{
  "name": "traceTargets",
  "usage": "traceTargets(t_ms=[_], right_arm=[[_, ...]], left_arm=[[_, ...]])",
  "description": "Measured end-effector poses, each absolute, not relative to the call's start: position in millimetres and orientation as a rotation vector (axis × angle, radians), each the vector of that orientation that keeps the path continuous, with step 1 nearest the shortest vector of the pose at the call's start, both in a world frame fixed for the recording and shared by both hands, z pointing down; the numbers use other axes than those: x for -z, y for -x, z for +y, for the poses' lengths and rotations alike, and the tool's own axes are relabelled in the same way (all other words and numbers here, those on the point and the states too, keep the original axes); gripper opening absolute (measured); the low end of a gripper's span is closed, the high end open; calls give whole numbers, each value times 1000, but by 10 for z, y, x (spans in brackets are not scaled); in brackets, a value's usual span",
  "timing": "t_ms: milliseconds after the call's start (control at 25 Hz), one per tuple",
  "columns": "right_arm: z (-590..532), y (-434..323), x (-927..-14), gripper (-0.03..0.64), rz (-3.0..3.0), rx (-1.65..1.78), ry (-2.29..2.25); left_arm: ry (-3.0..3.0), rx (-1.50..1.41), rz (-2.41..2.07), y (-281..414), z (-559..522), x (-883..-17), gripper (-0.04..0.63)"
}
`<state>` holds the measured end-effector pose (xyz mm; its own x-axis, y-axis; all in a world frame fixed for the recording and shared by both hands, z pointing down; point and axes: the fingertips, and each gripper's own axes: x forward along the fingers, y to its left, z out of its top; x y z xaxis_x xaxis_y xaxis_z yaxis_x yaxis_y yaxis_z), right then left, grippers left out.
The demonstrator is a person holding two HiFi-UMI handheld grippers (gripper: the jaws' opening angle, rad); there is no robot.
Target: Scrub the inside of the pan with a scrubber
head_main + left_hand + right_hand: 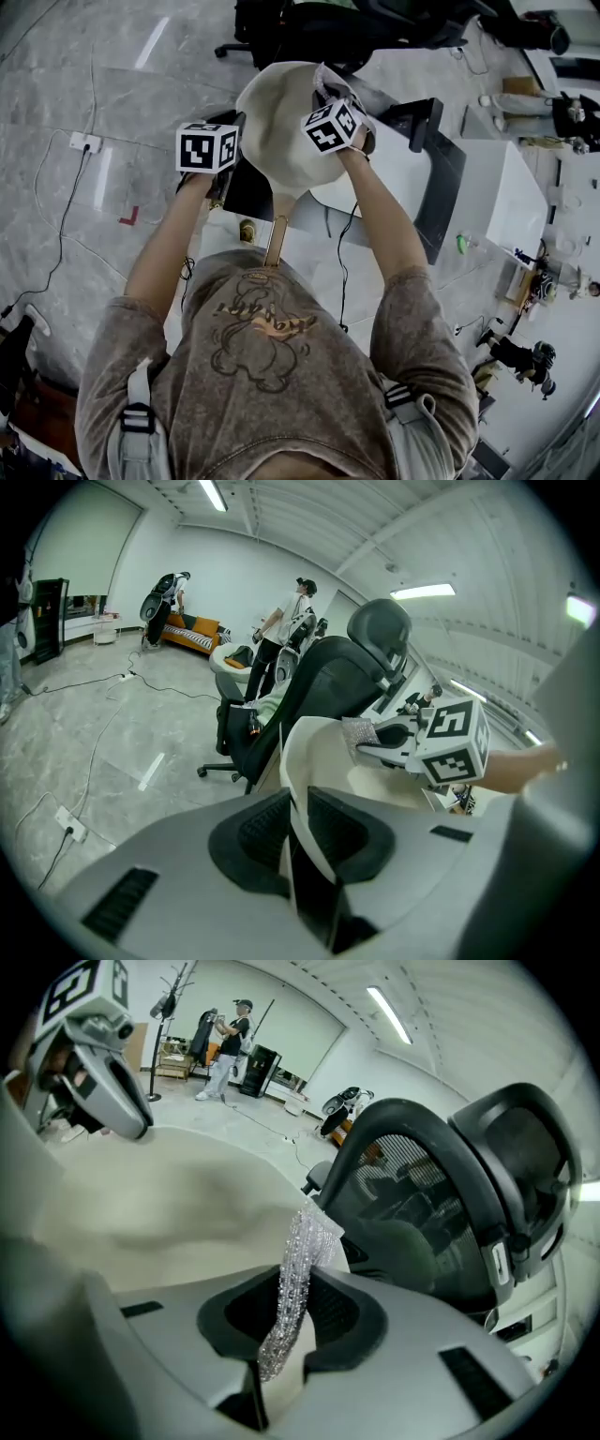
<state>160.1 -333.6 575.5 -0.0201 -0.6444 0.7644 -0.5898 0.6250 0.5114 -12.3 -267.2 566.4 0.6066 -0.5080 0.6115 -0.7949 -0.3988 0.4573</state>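
A cream-coloured round pan (277,131) with a light wooden handle (275,240) is held up in the air in front of the person, above a white table (408,183) that lies beneath and to the right of it. The handle points back from the pan toward the person's chest. The left gripper (298,834) is clenched on the pan's thin rim at the pan's left side: in the left gripper view the rim runs edge-on between the two dark ribbed pads (258,832), which press on it from both sides. The right gripper (296,1314) reaches in over the pan's right side, and its jaws are clamped on a silvery, glittering mesh scrubber (302,1274), a narrow strip that stands up out of the pads. The strip's free end is inside the pan, at the inner wall close to the far rim; whether it presses on the wall cannot be told. A black mesh-backed office chair (441,1194) stands just beyond the pan, on the far side from the person, on a grey polished floor (84,752) that spreads out to the pan's left.
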Motion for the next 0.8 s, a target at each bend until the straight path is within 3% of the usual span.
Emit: traceTargets(t_ms=[360,800], right_arm=[[-3320,-1911,-5654,80,-1634,136,-1026],[-2960,-2362,-5695,79,-1578,-18,-976]], left_arm=[[-2081,-497,-1018,143,-2643,-5655,64],[-2085,-505,-1020,144,-2661,-5664,64]])
